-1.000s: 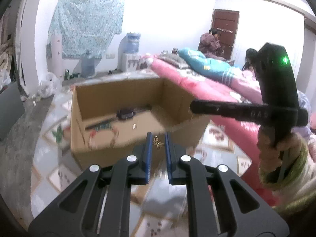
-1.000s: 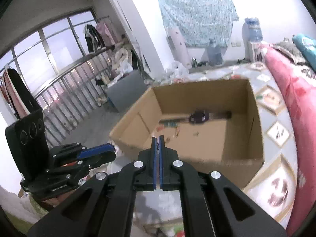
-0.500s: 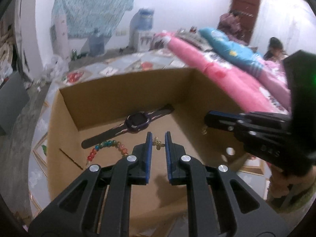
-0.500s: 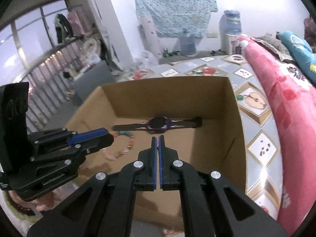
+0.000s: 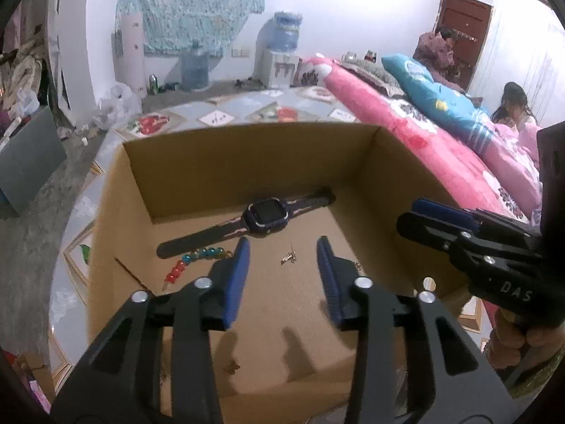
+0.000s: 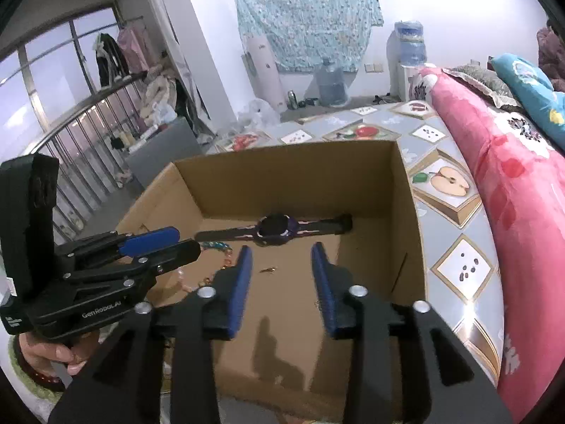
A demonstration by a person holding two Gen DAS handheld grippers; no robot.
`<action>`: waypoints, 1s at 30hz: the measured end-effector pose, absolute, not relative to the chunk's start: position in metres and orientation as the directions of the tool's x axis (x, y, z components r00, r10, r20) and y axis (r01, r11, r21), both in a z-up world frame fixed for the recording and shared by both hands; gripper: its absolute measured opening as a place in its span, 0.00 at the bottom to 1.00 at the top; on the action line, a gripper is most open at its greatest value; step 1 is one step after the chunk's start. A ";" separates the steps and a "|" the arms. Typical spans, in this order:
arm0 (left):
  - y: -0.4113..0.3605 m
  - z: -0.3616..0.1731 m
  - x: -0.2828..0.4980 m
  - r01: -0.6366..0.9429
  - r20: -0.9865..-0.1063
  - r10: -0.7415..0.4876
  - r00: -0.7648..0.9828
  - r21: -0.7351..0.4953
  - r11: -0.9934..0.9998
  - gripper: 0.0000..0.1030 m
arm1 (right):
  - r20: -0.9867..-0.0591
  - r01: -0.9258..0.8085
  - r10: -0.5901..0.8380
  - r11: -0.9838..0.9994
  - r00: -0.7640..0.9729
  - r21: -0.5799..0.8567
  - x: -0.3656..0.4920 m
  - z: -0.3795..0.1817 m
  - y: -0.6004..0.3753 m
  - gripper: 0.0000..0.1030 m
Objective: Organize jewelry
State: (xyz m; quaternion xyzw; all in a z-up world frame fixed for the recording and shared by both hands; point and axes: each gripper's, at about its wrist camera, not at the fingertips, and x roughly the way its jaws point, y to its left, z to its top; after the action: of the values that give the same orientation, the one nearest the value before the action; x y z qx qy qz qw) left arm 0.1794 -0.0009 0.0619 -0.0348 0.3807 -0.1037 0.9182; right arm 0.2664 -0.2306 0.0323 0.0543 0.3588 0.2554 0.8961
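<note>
An open cardboard box (image 5: 247, 148) (image 6: 289, 162) holds a dark smartwatch (image 5: 268, 212) (image 6: 277, 228), a coloured bead bracelet (image 5: 192, 259) and a small gold piece (image 5: 289, 258) (image 6: 268, 269) lying on its floor. Another small gold piece (image 5: 231, 365) lies nearer me. My left gripper (image 5: 282, 251) is open and empty above the box floor, the gold piece between its fingers. My right gripper (image 6: 280, 261) is open and empty over the box too. Each gripper shows in the other's view, the right (image 5: 459, 226) and the left (image 6: 141, 247).
The box stands on a fruit-patterned mat (image 6: 448, 183). A pink quilt (image 6: 512, 183) lies along the right. Water bottles (image 5: 194, 67), a dispenser (image 5: 286, 35) and bags stand at the far wall. Two people (image 5: 515, 106) sit at the far right. A railing (image 6: 70, 162) runs at left.
Both grippers came down over the box. The left gripper opened and let go of the small gold piece, which now lies on the box floor. The right gripper opened from shut.
</note>
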 end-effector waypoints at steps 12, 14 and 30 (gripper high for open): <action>0.017 0.100 0.105 0.186 -0.571 -0.225 0.789 -0.126 0.974 0.65 | -0.502 -0.504 0.586 0.808 0.636 0.304 0.207 0.070 -0.236 0.76; 0.024 0.102 0.088 0.187 -0.557 -0.224 0.800 -0.122 0.975 0.69 | -0.501 -0.530 0.601 0.795 0.623 0.295 0.195 0.073 -0.235 0.79; 0.062 0.060 0.019 0.155 -0.601 -0.219 0.769 -0.157 0.975 0.81 | -0.726 -0.595 0.373 0.801 0.578 -0.062 0.124 0.018 -0.186 0.94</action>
State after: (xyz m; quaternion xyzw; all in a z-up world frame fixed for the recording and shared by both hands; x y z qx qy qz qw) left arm 0.0186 0.0618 0.0596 -0.0491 0.3251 -0.0994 0.9392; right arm 0.1242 -0.1857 0.0180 -0.1514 0.3666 0.2766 0.8753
